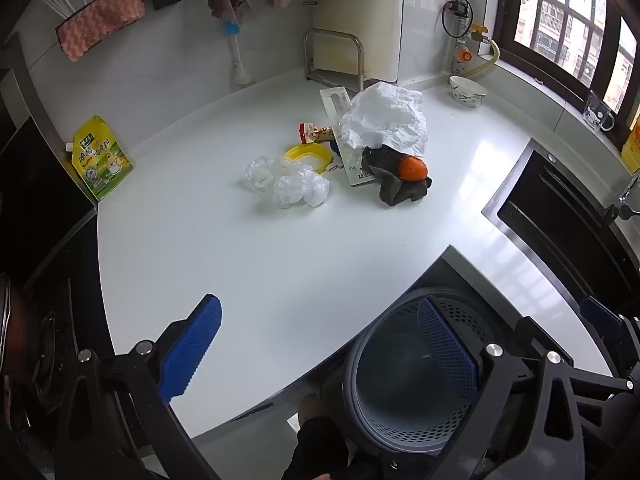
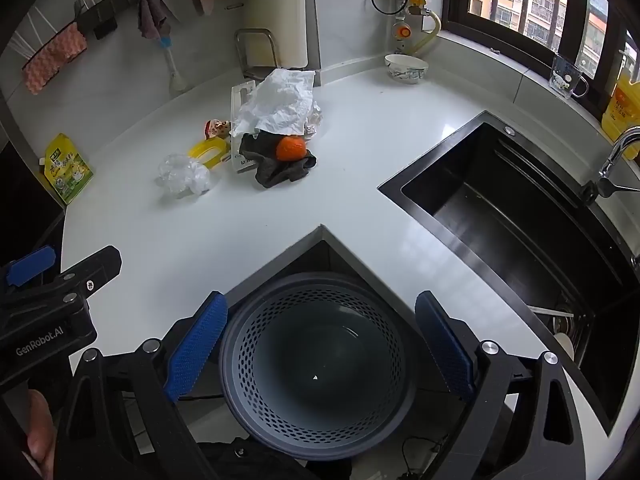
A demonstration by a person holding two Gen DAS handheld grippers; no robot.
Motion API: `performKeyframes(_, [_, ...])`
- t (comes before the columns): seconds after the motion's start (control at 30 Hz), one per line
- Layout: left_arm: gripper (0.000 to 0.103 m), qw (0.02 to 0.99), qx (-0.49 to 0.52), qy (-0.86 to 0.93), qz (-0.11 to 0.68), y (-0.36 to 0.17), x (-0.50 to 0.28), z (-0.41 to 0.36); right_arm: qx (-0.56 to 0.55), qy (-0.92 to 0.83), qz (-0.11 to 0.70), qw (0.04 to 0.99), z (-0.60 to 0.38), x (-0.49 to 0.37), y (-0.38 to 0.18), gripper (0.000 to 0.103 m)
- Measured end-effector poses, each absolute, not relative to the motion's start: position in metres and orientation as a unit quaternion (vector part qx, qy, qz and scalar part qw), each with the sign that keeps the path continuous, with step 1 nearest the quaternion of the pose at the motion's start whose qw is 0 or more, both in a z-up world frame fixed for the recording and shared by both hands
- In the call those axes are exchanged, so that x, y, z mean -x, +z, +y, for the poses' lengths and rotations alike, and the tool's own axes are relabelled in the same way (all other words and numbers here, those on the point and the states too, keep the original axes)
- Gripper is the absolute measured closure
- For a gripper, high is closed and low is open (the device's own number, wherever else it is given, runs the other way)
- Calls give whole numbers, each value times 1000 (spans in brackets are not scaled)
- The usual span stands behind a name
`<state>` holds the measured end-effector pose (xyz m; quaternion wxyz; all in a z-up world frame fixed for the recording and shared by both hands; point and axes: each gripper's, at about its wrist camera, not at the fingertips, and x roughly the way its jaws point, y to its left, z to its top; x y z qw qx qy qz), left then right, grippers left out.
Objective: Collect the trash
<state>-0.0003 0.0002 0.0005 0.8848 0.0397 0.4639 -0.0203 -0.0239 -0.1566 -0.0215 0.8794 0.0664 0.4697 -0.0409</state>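
Note:
A heap of trash lies on the white counter (image 1: 240, 264): crumpled white paper (image 1: 386, 120), a clear plastic bag (image 1: 286, 182), a yellow ring (image 1: 308, 156), a small wrapper (image 1: 314, 133), a dark cloth (image 1: 400, 182) with an orange (image 1: 413, 168) on it. The same paper (image 2: 280, 106), bag (image 2: 184, 174) and orange (image 2: 291, 148) show in the right wrist view. A grey perforated bin (image 2: 316, 364) stands below the counter's corner. My left gripper (image 1: 320, 356) and my right gripper (image 2: 320, 344) both hang open and hold nothing, well short of the heap.
A black sink (image 2: 520, 216) with a tap (image 2: 616, 156) lies to the right. A bowl (image 2: 406, 67) and a glass mug (image 2: 566, 76) stand near the window. A yellow pouch (image 1: 102, 160) leans at the left, beside a dark hob (image 1: 40, 208).

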Motion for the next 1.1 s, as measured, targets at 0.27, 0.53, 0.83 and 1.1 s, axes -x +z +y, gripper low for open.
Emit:
performKeyframes(0.27, [6, 886, -38, -20, 461, 2, 0, 5, -66, -40, 469, 880, -156, 25, -20, 12])
performKeyframes(0.53, [6, 888, -39, -19, 458, 7, -1, 8, -67, -41, 467, 881, -157, 26, -19, 12])
performKeyframes(0.83, [6, 888, -42, -17, 458, 16, 0, 10, -73, -38, 466, 881, -161, 25, -18, 12])
performKeyframes(1.1, [6, 888, -43, -17, 458, 18, -1, 10, -75, -39, 465, 881, -161, 25, -18, 12])
